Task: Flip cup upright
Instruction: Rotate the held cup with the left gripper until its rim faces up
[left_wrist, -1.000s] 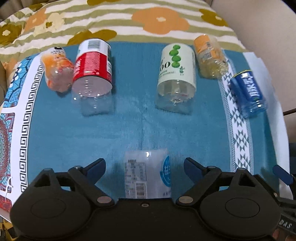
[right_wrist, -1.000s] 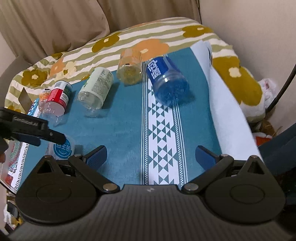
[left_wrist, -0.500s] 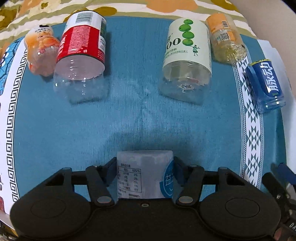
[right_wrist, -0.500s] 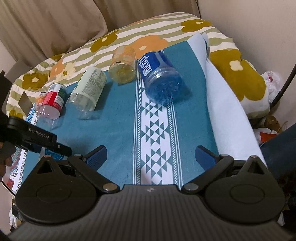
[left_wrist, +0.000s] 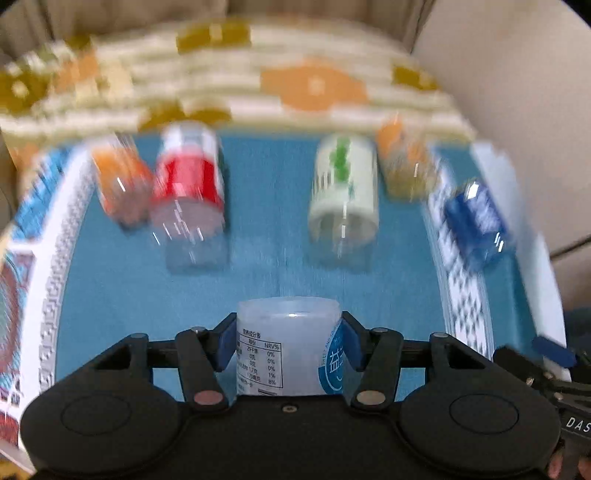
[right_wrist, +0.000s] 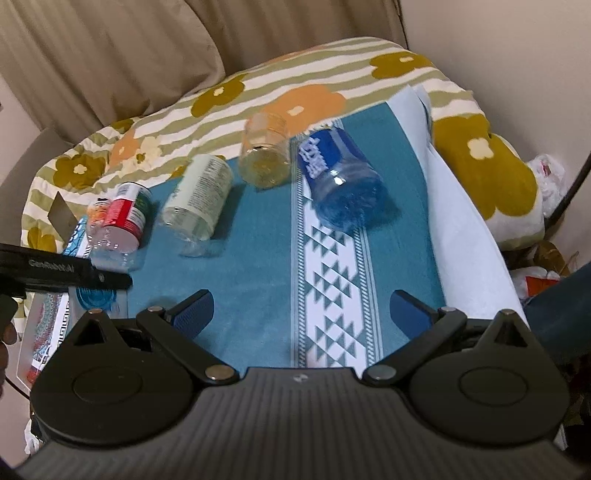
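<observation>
Both left gripper (left_wrist: 289, 349) fingers clamp cup (left_wrist: 288, 347).

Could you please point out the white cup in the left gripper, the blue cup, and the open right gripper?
white cup (left_wrist: 290, 350): left wrist view, on its label, between the pads.
blue cup (right_wrist: 341, 177): right wrist view, on its side wall.
right gripper (right_wrist: 302, 313): right wrist view, midway between its fingertips.

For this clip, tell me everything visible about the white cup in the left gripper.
The white cup is a translucent, milky plastic cylinder clamped between the blue pads of the left gripper, one pad on each side. Its wrap label shows a printed nutrition table on one face and a blue round logo on the other. The end facing away looks closed and rounded. The blue cloth lies behind it; whether the cup touches it cannot be told.
</observation>
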